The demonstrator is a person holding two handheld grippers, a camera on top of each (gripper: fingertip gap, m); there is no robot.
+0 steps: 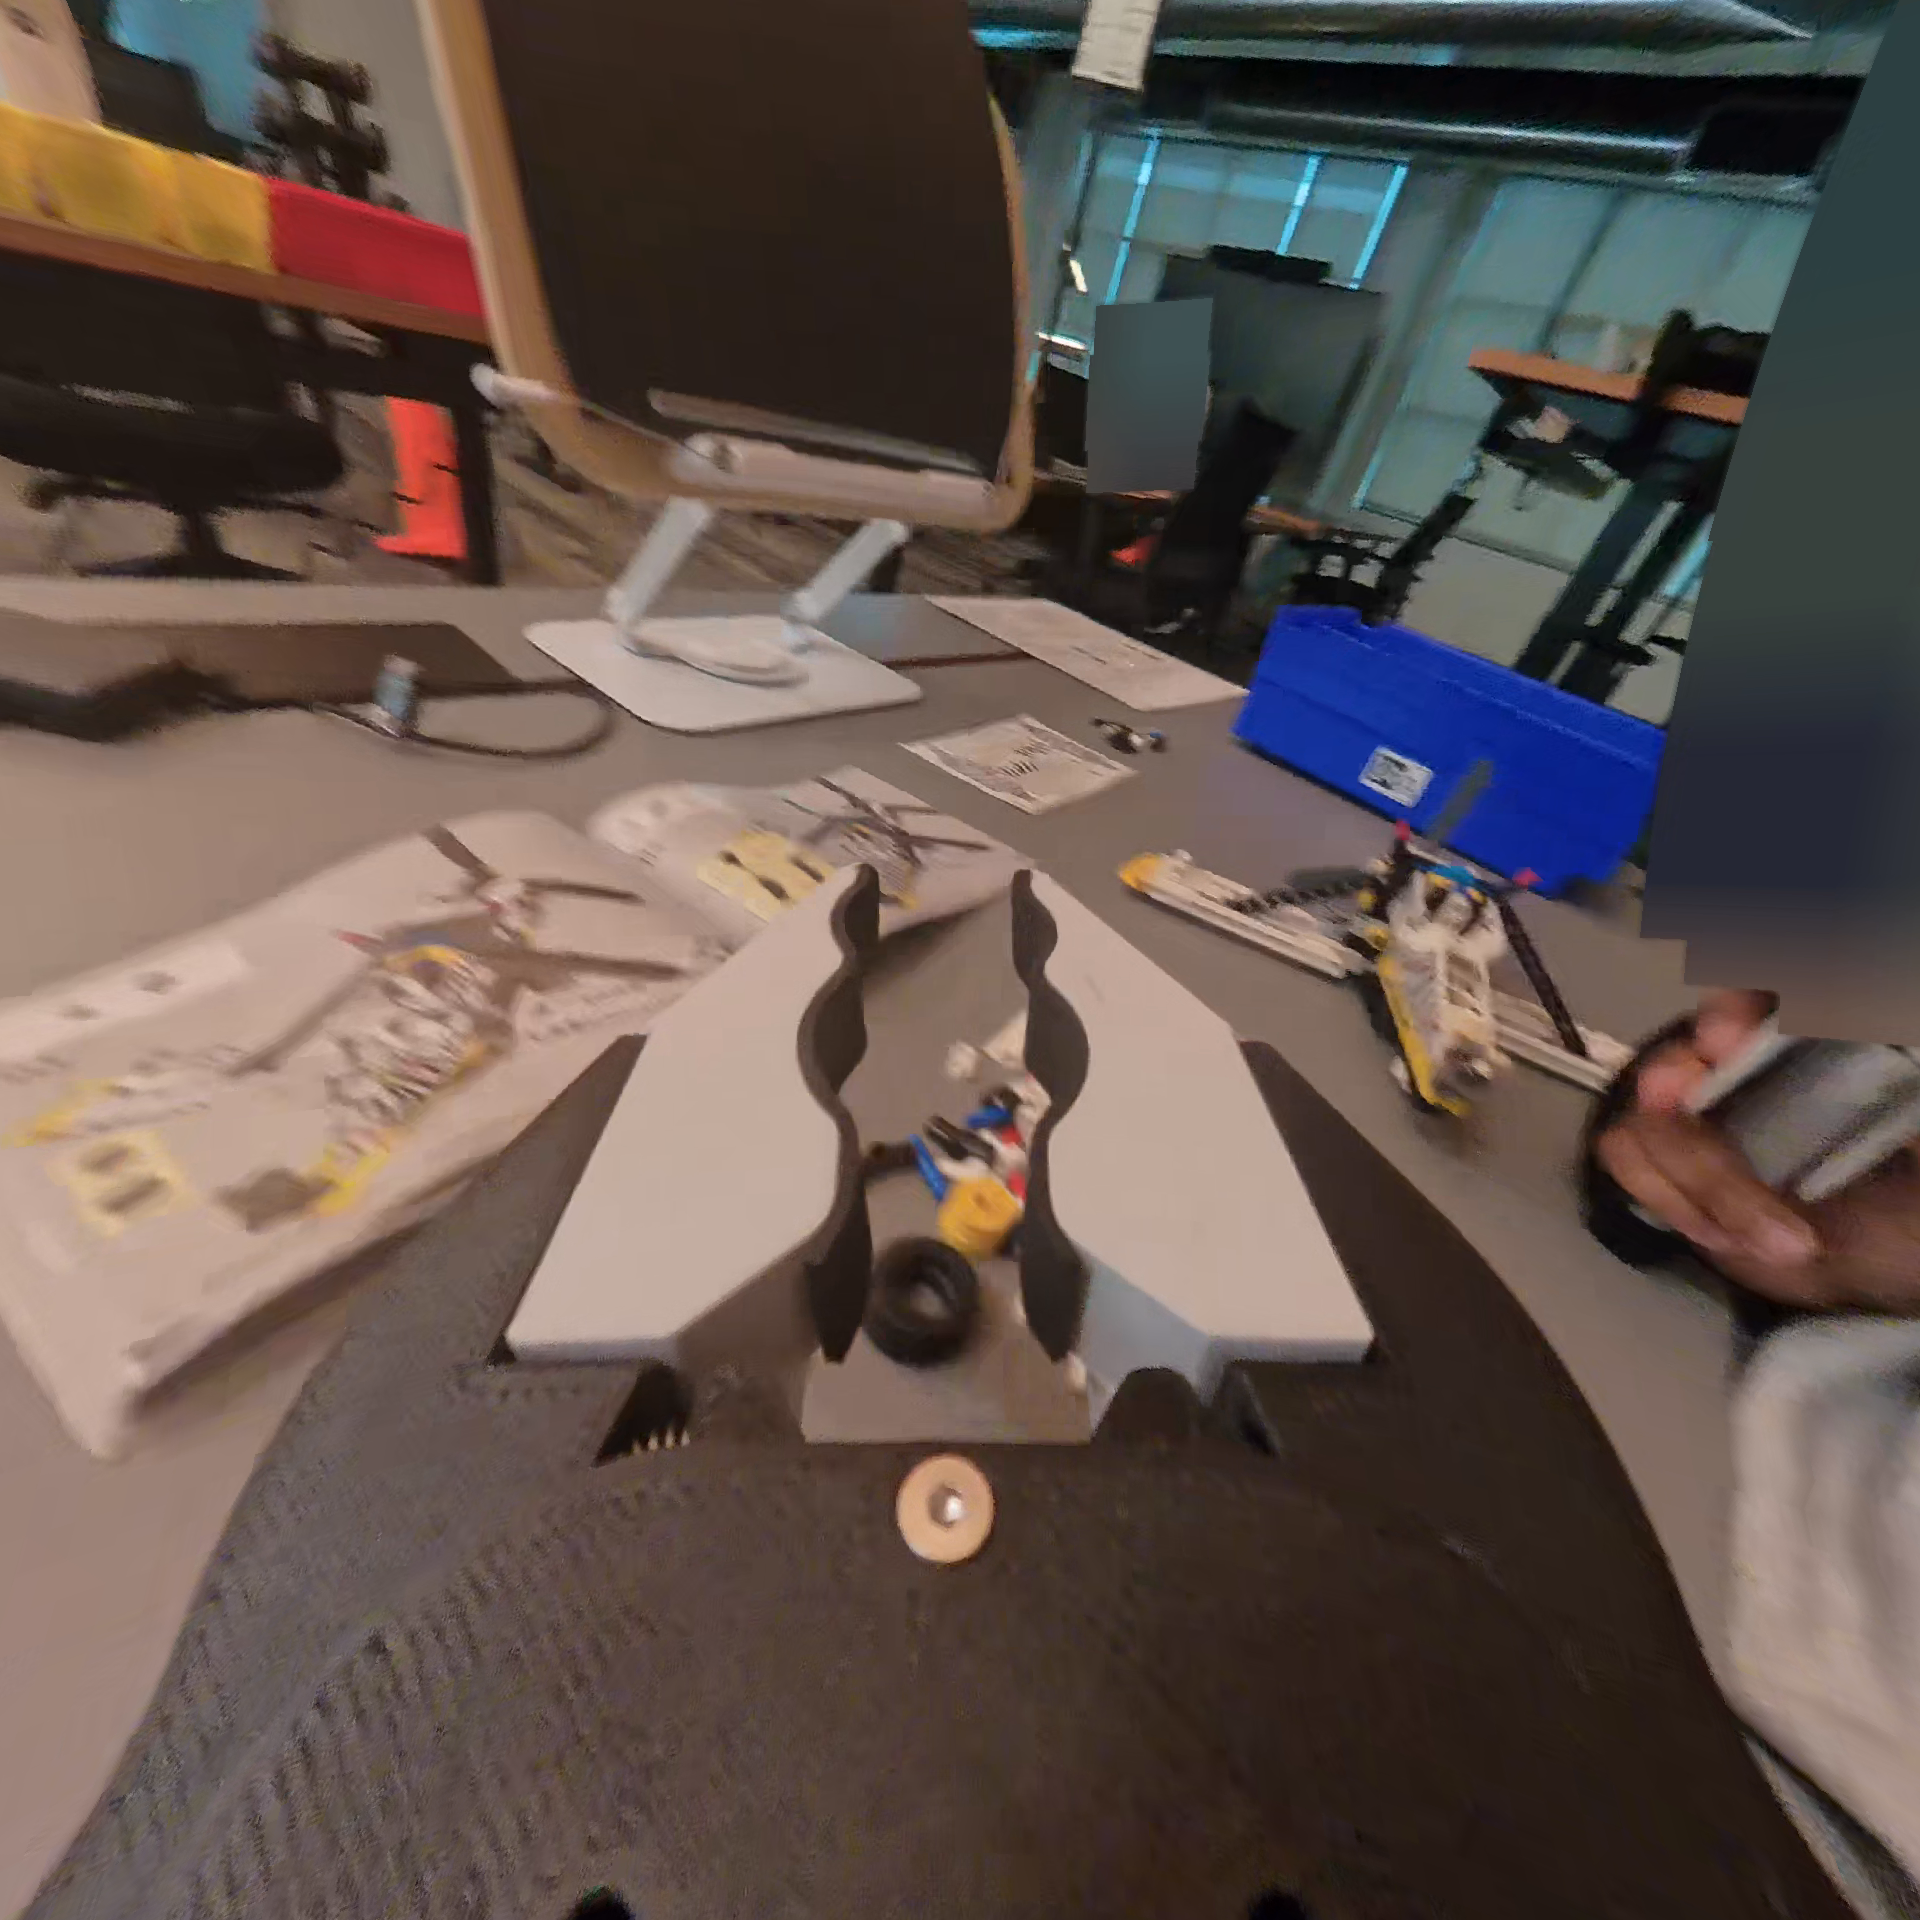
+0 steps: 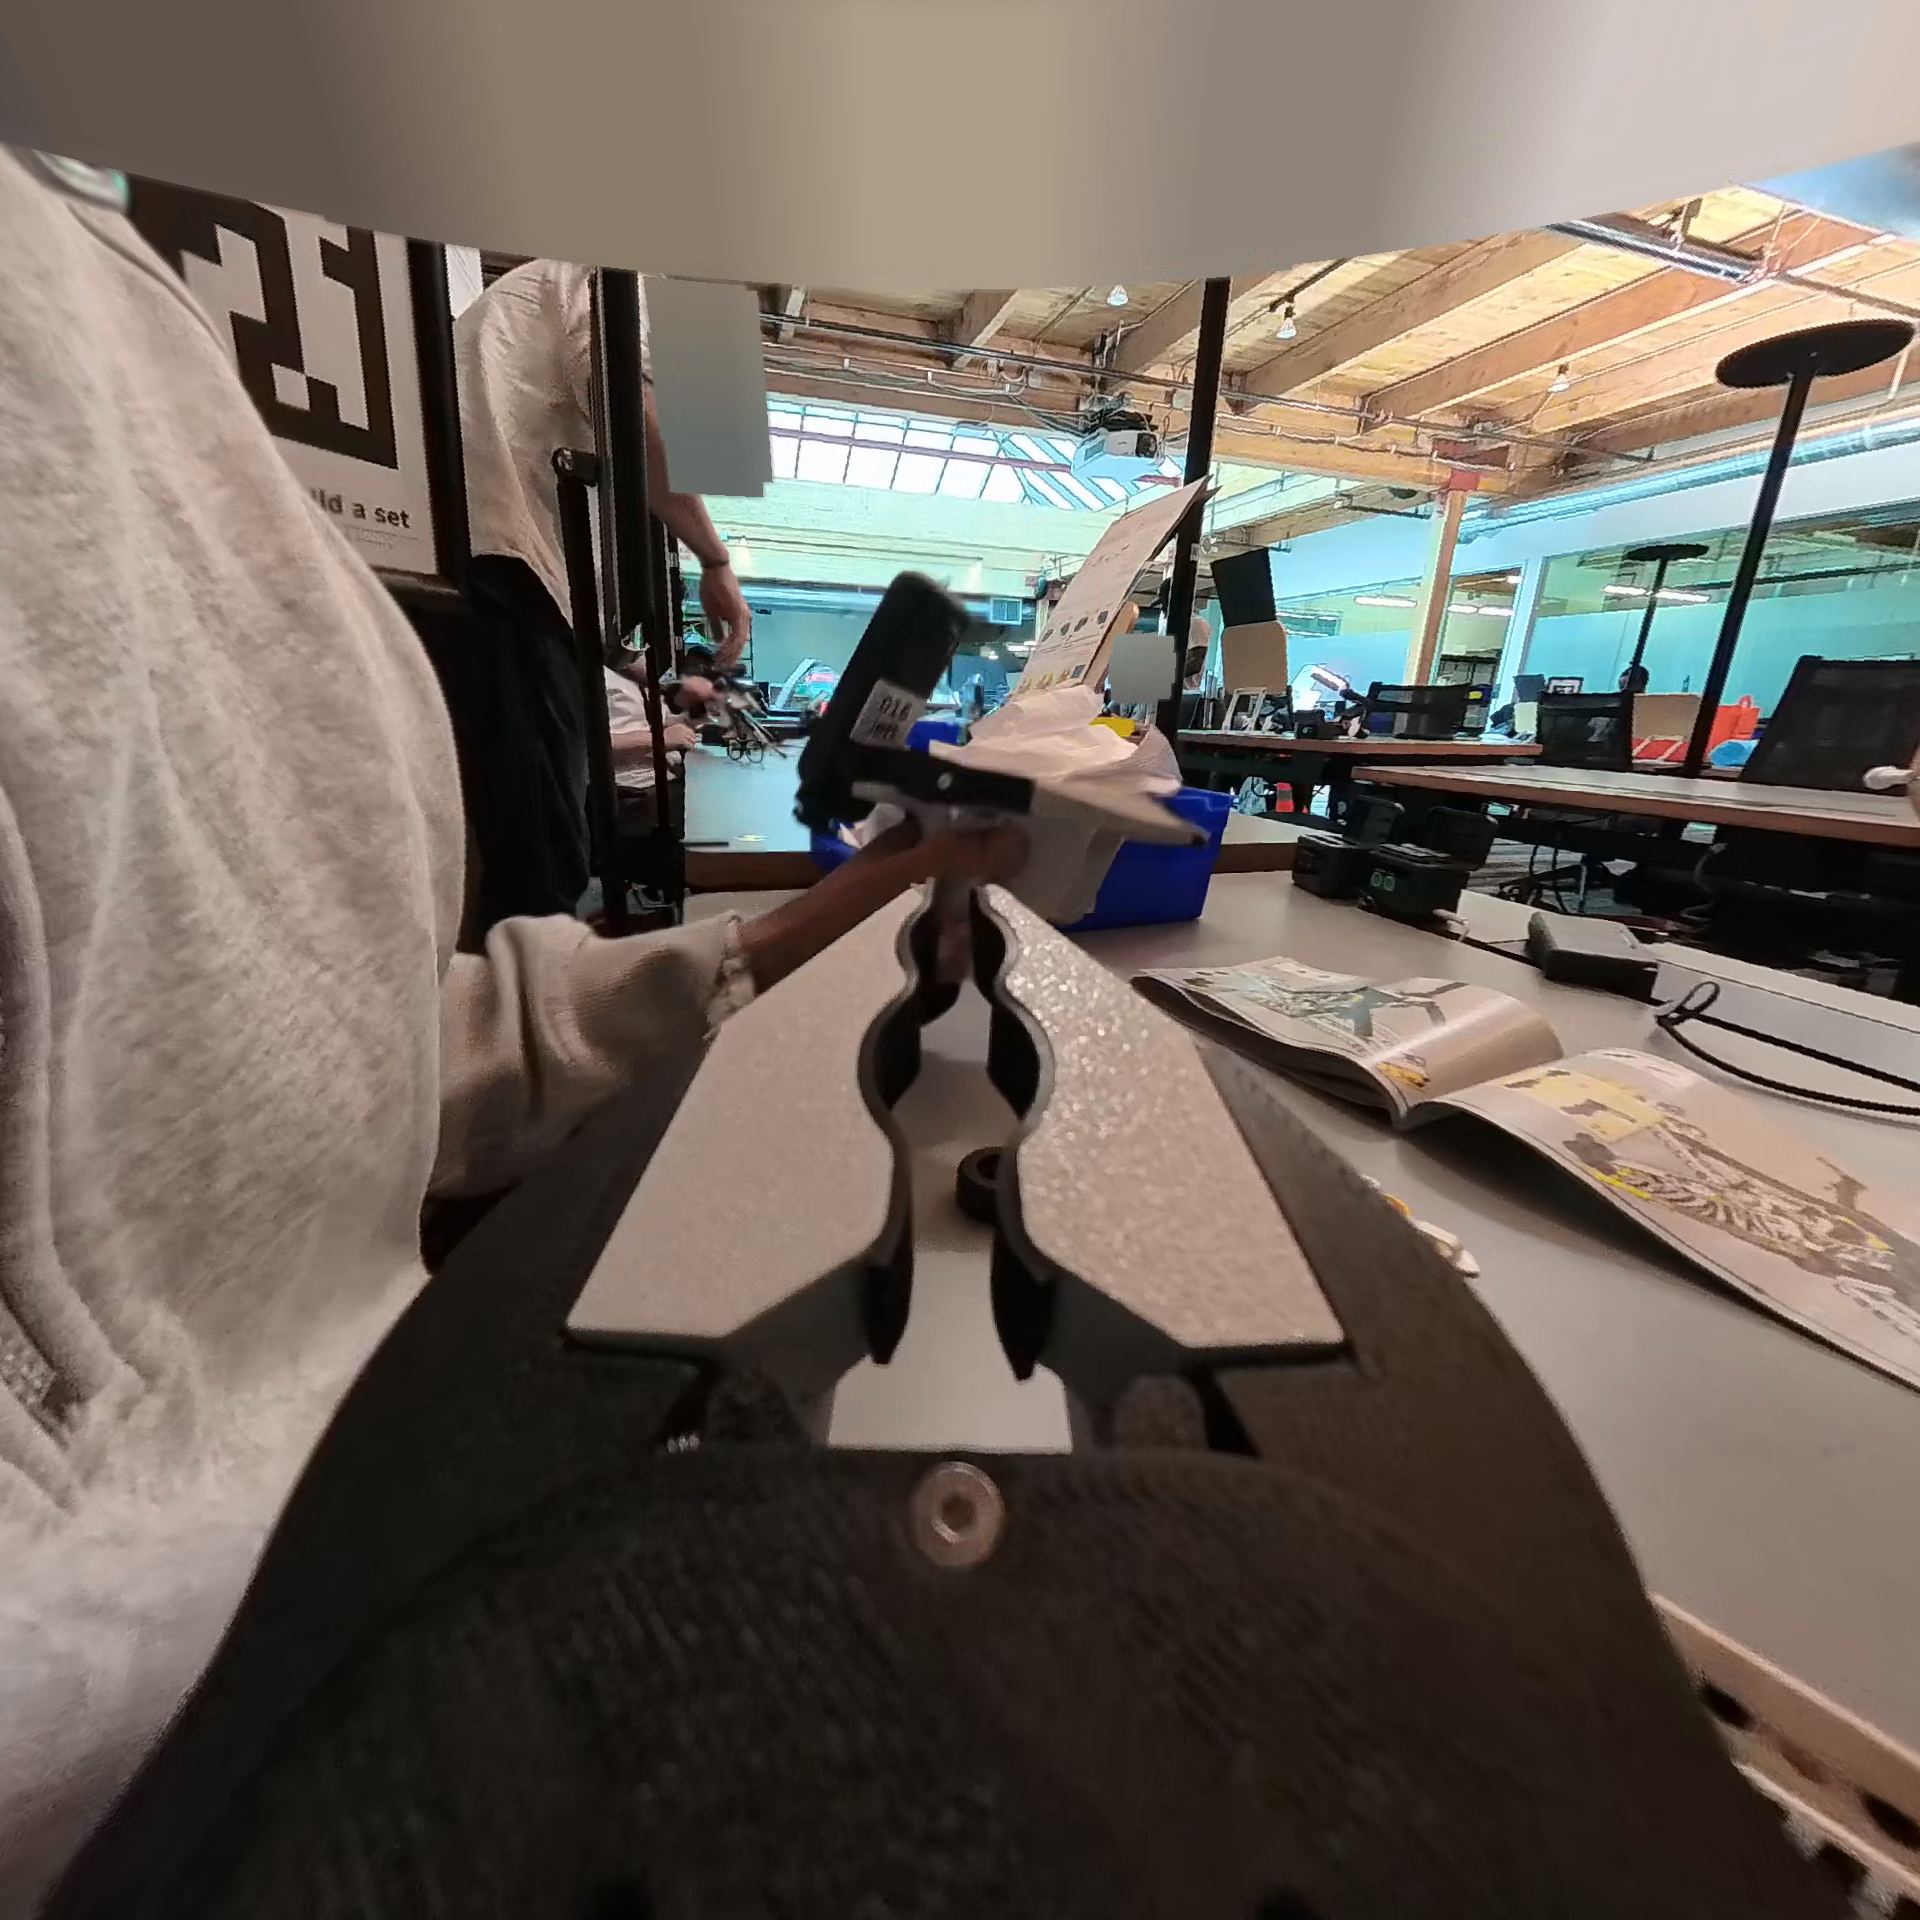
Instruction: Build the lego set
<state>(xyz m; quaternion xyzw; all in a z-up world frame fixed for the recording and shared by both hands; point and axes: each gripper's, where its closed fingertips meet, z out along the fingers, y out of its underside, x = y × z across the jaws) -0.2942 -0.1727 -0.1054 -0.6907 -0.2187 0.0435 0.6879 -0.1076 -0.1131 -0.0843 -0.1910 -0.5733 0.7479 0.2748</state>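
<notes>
My left gripper [image 1: 943,904] is open and empty, held low over a small heap of loose lego pieces [image 1: 987,1132] on the grey table [image 1: 1226,997]. A black tyre [image 1: 920,1299] and a yellow round piece [image 1: 977,1216] lie between its fingers, touching neither. A half-built white and yellow helicopter [image 1: 1434,966] lies to the right. My right gripper [image 2: 954,920] has its jaws a narrow gap apart with nothing in them; the black tyre [image 2: 982,1184] lies on the table below it. The left gripper [image 2: 1184,826] shows beyond, held in a hand.
An open instruction booklet [image 1: 343,1039] lies to the left and also shows in the right wrist view [image 2: 1455,1070]. A blue bin [image 1: 1455,717] stands at the back right. A laptop stand [image 1: 727,665], cables and paper sheets [image 1: 1013,758] are at the back. A hand [image 1: 1714,1143] is at the right edge.
</notes>
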